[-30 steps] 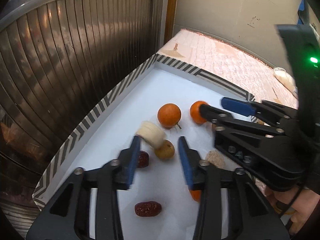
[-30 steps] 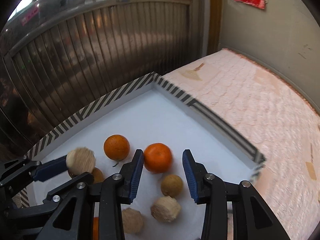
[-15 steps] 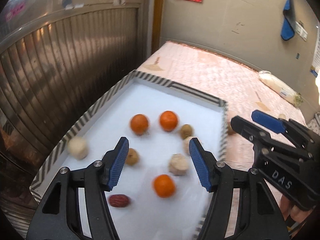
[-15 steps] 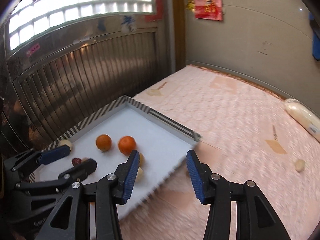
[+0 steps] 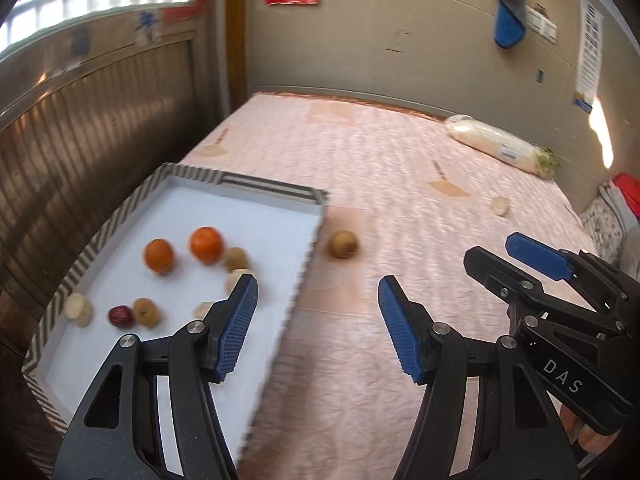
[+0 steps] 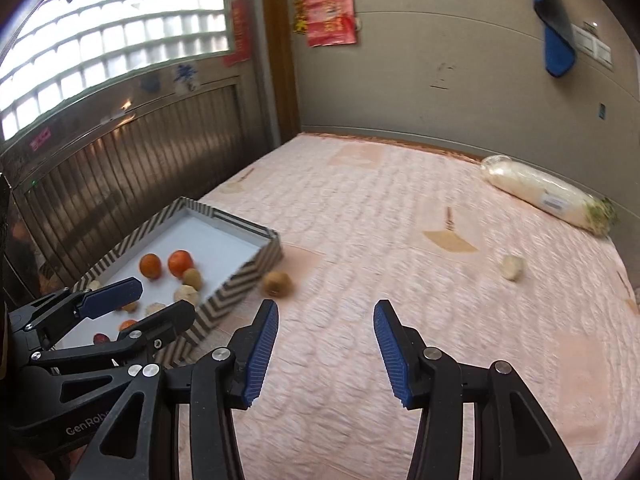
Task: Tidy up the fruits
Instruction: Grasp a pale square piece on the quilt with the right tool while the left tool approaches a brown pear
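Because both of your grippers are empty and hang above the quilted pink mattress, the main risk now is in the next pick, I think: the round brown fruit lies just beside the outer wall of the striped tray, and if one finger pushes it instead of closing around it, it may roll away on the soft cover or get pressed against the cardboard wall. The left gripper has its jaws spread with nothing between them, after widening a moment ago; the right gripper is also parted and empty, after a small widening. A pale, lumpy piece lies well apart on the mattress, near a long wrapped white vegetable by the wall. Inside the tray, on its smooth white floor, you have two glossy oranges, a dark red date and several beige, rough-looking pieces. The blue pads are ribbed, which should help on smooth skins, but the pictures are blurred, so aim carefully.
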Available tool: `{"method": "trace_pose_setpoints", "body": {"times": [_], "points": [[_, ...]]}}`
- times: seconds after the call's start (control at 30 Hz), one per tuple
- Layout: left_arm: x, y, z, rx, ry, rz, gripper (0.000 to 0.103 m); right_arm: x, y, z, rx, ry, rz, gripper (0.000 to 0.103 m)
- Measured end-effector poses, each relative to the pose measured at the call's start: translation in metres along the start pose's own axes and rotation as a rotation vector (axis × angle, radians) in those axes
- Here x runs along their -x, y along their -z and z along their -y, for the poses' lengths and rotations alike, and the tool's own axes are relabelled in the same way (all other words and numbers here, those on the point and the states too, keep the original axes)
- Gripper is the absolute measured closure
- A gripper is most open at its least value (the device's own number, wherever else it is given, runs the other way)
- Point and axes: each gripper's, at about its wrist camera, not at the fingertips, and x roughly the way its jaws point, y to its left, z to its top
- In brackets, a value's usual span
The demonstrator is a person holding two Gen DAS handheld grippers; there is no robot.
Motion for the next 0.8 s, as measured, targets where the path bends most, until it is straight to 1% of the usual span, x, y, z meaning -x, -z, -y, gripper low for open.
{"method": "trace_pose_setpoints", "body": {"times": [0.2, 0.43, 0.6, 0.8], "points": [[-0.005, -0.002, 0.037, -0.05, 0.045, -0.002, 0.04, 0.016, 0.012, 0.043, -0.068, 0.054, -0.001, 0.055], [-0.021, -0.005, 0.075, -0.102, 0.092, -0.034, 0.04, 0.028, 0.027, 0.096, -0.156, 0.102, -0.006, 0.055], [-0.04, -0.012, 0.095, -0.106, 0.143, -0.079, 0.04, 0.031, 0.037, 0.127, -0.192, 0.14, -0.018, 0.055], [-0.069, -0.024, 0.118, -0.1, 0.201, -0.165, 0.04, 0.027, 0.044, 0.167, -0.258, 0.156, -0.035, 0.055]]}}
